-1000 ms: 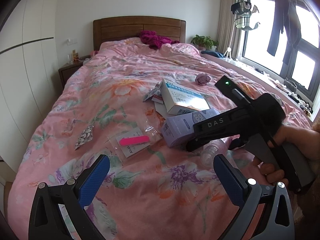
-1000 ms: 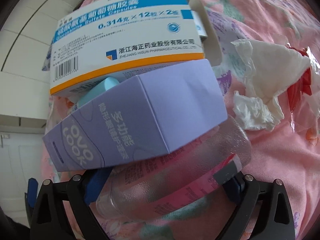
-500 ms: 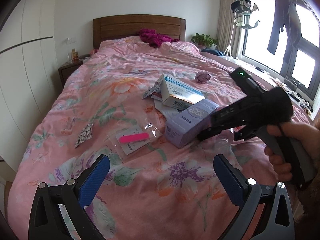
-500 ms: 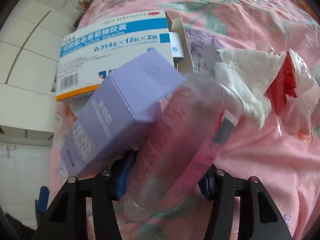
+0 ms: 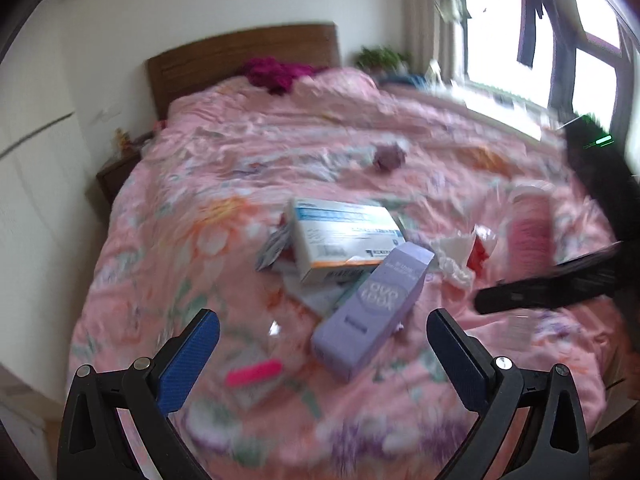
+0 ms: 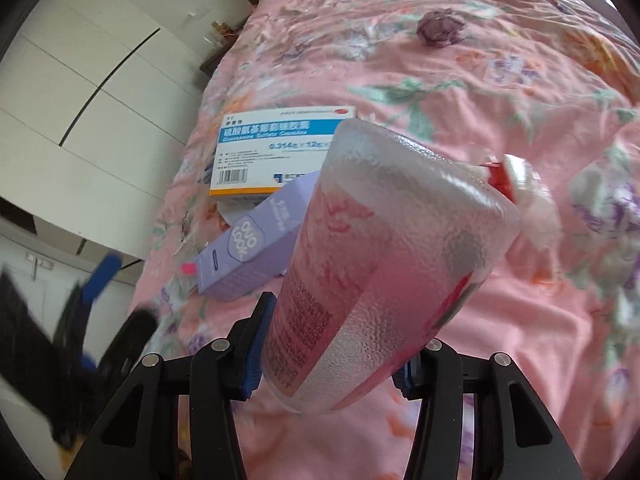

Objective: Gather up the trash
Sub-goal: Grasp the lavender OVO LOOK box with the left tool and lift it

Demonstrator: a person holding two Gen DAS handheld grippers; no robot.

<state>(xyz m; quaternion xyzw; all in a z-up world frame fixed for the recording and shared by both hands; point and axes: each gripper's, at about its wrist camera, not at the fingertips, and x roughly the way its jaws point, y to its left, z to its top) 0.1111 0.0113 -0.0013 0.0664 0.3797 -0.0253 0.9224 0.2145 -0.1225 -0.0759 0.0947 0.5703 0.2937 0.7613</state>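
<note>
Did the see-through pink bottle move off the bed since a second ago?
Yes. The plastic bottle, clamped in the right gripper, has gone up off the bedspread; it lay beside the purple box, which is now below it.

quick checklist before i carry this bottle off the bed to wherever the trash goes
1. Grip: right gripper is shut on the plastic bottle, pads on both sides. Ok.
2. Bottle off the bed: it appears lifted above the bedspread. Ok.
3. Nothing dragged along: the purple box and medicine box lie apart from the bottle. Ok.
4. Left gripper free: open, nothing between its fingers. Ok.
5. Trash bin or bag in sight: none visible in either view. Cannot tell.
6. Left view sharpness: blurred by motion. Not ok.
</note>
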